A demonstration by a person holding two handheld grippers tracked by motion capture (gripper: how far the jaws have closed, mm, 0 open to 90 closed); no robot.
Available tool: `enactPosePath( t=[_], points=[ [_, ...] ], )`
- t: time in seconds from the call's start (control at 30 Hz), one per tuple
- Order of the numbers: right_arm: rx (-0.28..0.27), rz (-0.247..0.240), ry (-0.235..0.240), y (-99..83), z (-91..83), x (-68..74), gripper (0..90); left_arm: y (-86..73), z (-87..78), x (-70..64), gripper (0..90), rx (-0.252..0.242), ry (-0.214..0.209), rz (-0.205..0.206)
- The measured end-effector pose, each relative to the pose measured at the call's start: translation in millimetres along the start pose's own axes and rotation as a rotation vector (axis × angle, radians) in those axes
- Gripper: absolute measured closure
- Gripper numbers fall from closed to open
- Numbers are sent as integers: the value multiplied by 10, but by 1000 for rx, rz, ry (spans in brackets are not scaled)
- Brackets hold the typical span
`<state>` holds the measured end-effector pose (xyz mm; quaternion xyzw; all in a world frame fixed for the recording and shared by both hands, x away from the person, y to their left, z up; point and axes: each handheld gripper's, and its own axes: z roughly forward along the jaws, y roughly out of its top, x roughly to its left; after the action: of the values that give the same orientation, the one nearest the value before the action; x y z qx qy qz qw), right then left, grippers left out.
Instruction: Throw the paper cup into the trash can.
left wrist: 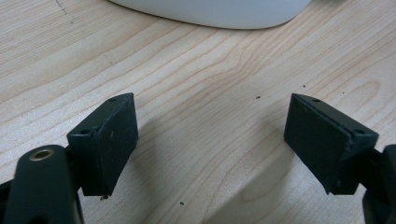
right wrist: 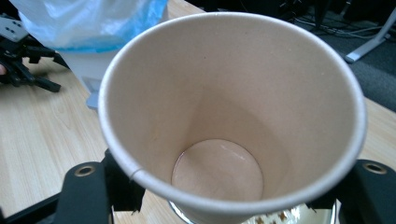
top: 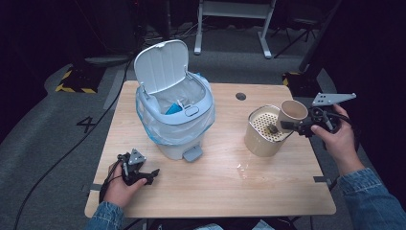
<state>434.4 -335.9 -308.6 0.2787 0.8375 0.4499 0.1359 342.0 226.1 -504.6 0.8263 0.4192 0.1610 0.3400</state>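
A tan paper cup (top: 292, 113) is tipped toward the camera above a cream canister (top: 258, 138) with a perforated strainer top (top: 265, 125). My right gripper (top: 299, 125) is shut on the cup. In the right gripper view the paper cup (right wrist: 233, 116) looks empty, its mouth facing the camera, with the black jaws at both sides of it. My left gripper (top: 143, 177) rests near the table's front left, open. In the left gripper view its pads (left wrist: 112, 140) stand wide apart over bare wood.
A white pedal bin (top: 174, 122) with its lid (top: 160, 64) up and a blue-tinted liner stands at the table's middle left. A small wet patch (top: 244, 168) lies on the wood in front of the canister. A cable hole (top: 241, 96) sits at the back.
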Motion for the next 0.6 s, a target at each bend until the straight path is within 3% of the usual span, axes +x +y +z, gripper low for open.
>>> enactPosePath(
  t=[0.27,0.6],
  points=[
    [-23,-48,77,437,94,120,315,-4,-5,-6,179,2,3,-1],
    [-68,-99,150,934,363,240,310,-7,-8,-4,178,3,2,3]
  ],
)
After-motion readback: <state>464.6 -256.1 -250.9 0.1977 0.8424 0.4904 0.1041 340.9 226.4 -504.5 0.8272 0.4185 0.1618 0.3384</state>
